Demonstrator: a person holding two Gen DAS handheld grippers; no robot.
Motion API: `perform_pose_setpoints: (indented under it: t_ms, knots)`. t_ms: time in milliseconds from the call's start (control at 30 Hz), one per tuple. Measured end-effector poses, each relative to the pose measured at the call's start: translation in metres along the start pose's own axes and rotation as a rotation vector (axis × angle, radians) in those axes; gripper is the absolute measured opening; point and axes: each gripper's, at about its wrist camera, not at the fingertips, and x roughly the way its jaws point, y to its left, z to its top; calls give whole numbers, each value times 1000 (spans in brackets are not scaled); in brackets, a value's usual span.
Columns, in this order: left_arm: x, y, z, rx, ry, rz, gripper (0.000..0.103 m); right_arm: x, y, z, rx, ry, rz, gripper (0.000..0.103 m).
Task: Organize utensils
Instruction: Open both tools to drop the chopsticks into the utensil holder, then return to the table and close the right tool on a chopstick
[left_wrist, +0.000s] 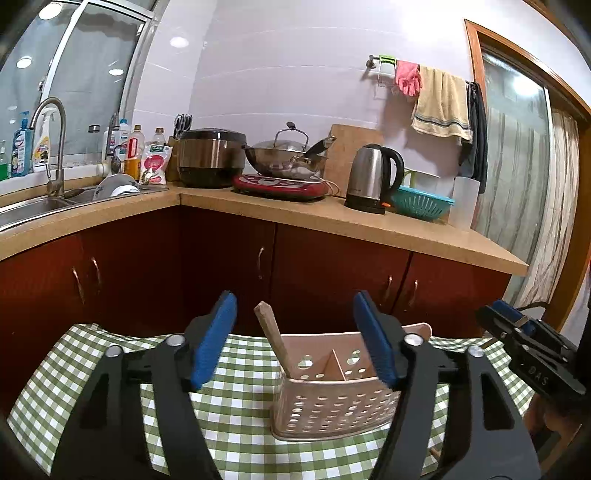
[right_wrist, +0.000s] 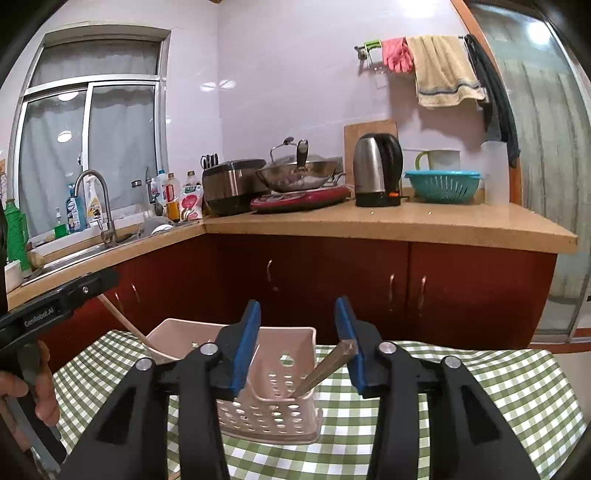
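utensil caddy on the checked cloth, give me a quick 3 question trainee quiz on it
1. True or false: the left gripper is shut on the wooden utensil.
2. Multiple choice: the pink utensil caddy stands on A) the kitchen counter, B) the green checked tablecloth, C) the sink.
3. Fill in: in the right wrist view, the metal utensil handle leans out of the caddy toward the right gripper's ____ finger.

Key:
1. False; its jaws are open and the utensil stands free in the caddy.
2. B.
3. Right.
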Motion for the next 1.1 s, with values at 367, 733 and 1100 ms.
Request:
perform_pose_setpoints:
  t_ms: [367,733,1100]
  knots:
    - [-28,9,2,-35,-33,41,86,-43,-5,8,-20,-61,-51,61]
    - [-97,11,-38,1,-42,70,86,-113,3,-32,-36,-45,-68,58]
    - [-154,18,-121,47,82,100,82,-171,14,-124,-63,68,-55,41]
